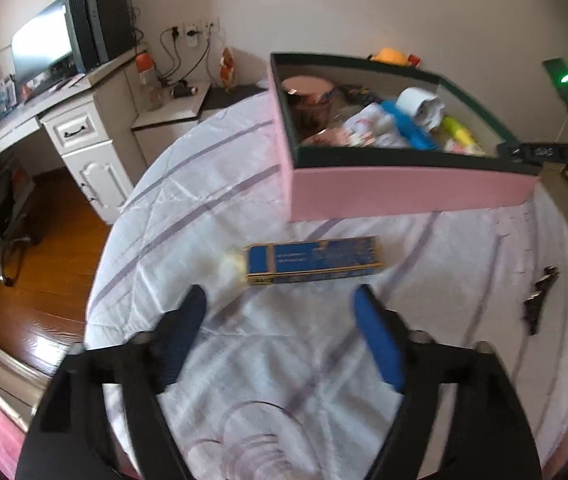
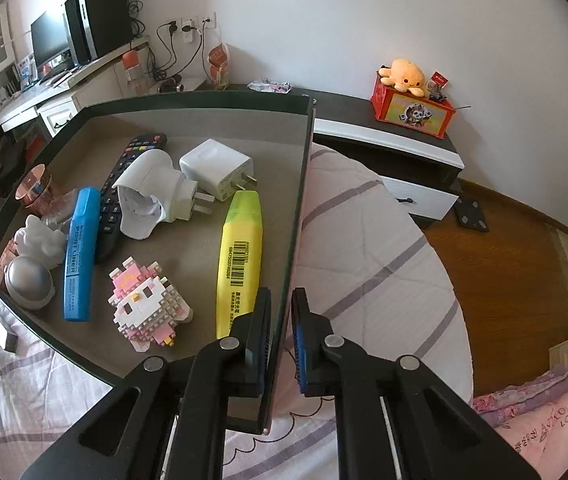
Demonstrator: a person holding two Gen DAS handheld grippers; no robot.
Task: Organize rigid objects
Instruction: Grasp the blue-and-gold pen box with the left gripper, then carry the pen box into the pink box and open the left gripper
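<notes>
A pink storage box (image 1: 404,192) with a dark rim sits on the bed. My right gripper (image 2: 281,316) is shut on the box's right wall (image 2: 300,200), one finger inside and one outside. Inside lie a yellow highlighter (image 2: 239,256), a blue highlighter (image 2: 79,256), a black remote (image 2: 123,184), two white plug adapters (image 2: 215,174), a pink brick figure (image 2: 143,304) and a silver dome (image 2: 27,280). A blue carton (image 1: 316,260) lies on the bedspread in front of the box. My left gripper (image 1: 279,300) is open and empty, just short of the carton.
The bed has a white bedspread with purple stripes (image 1: 211,184). A black clip-like item (image 1: 540,300) lies to the right. A white desk with monitor (image 1: 43,44) stands at the left. A dark low cabinet (image 2: 388,136) with a red box and orange plush (image 2: 404,76) stands behind.
</notes>
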